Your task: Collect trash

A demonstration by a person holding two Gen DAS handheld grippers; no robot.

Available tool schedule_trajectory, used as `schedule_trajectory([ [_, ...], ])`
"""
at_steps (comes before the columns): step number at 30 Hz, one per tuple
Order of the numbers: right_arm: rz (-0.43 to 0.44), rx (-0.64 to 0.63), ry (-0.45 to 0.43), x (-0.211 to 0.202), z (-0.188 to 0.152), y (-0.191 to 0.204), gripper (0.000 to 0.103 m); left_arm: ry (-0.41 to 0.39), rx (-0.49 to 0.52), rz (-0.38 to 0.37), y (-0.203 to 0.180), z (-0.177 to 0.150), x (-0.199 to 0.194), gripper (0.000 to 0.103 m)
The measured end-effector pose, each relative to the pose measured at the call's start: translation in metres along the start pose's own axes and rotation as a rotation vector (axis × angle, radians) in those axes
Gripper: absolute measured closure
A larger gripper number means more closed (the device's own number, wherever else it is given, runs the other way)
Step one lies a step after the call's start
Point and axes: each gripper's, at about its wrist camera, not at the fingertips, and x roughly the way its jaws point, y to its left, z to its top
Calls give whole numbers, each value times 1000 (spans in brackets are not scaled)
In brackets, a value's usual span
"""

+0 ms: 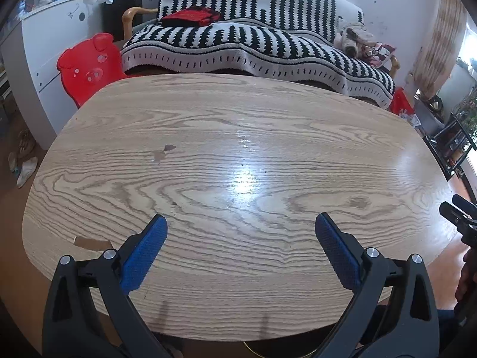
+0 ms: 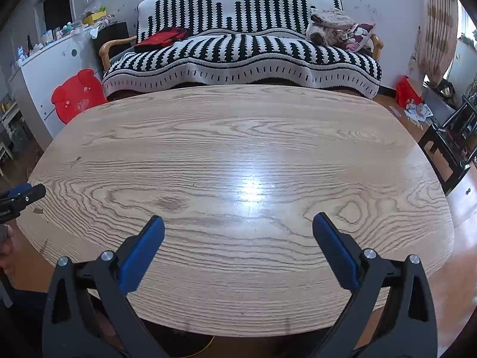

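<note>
Trash is scarce here; the one likely piece is a brown paper scrap (image 1: 92,243) at the table's (image 1: 238,119) near left edge, just beside the left gripper (image 1: 241,223); both it and the right gripper (image 2: 238,223) hover wide open, holding nothing; better to slide the left fingers low around the flat scrap, pinching an edge.

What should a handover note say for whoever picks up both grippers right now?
Left gripper: open, empty, over the near edge of the table.
Right gripper: open, empty, also over the near edge.
Trash: a small brown paper scrap lies on the table's near left edge, just left of the left gripper. A chipped mark is a surface flaw, I think.
Done: nothing held.
Left: pick up the scrap; no bin in view.
</note>
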Motion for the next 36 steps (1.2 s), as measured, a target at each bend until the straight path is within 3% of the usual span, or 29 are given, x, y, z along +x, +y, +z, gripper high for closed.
schedule_trajectory([
  [10, 17, 32, 0, -4, -1, -7, 7, -23, 26, 36, -7, -2, -3, 7],
  [36, 16, 33, -3, -7, 2, -11, 7, -18, 23, 44, -7, -3, -4, 7],
])
